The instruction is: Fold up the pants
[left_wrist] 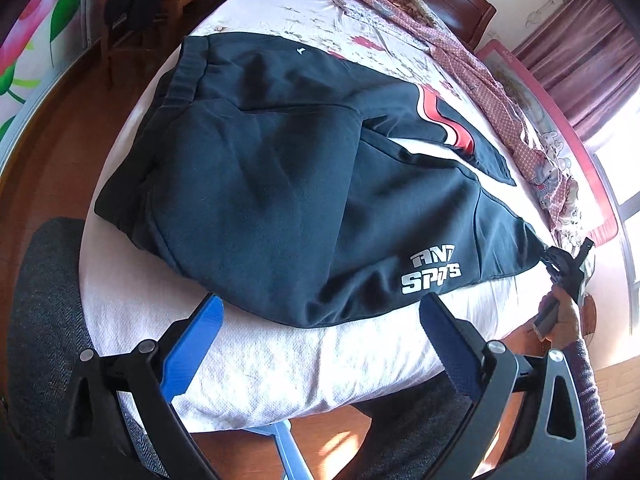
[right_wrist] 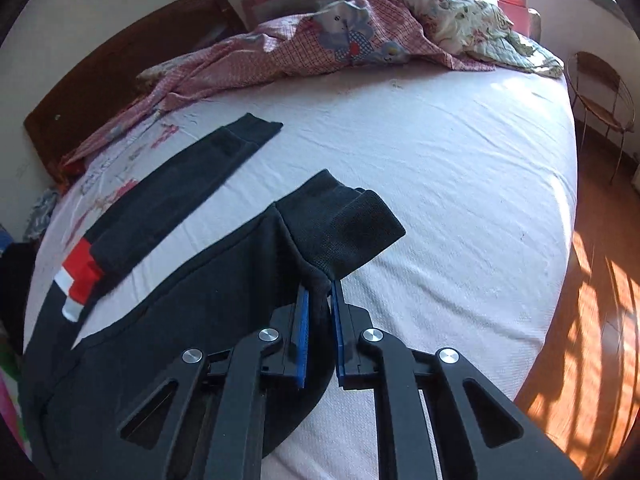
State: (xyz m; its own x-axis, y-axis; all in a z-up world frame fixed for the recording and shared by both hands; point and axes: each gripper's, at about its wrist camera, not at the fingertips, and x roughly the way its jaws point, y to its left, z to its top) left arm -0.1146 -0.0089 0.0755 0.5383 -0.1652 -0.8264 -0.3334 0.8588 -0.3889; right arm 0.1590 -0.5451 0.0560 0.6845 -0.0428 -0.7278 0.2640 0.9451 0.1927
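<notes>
One pair of dark pants (left_wrist: pixel 280 184) is spread on the white bed (left_wrist: pixel 280 368), with two legs seen running toward the right. White lettering (left_wrist: pixel 430 274) is printed on the near leg; only "AN" and "SP…S" can be read. The left gripper (left_wrist: pixel 320 312) is held wide apart, just short of the pants' near edge, with nothing between its fingers. The right gripper (right_wrist: pixel 319 286) is clamped on the near leg beside its ribbed cuff (right_wrist: pixel 352 220).

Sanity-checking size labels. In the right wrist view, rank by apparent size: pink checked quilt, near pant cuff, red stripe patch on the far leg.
1. pink checked quilt, widest spread, though farthest from the camera.
2. near pant cuff, enlarged by nearness to the lens.
3. red stripe patch, clearly smallest.
</notes>
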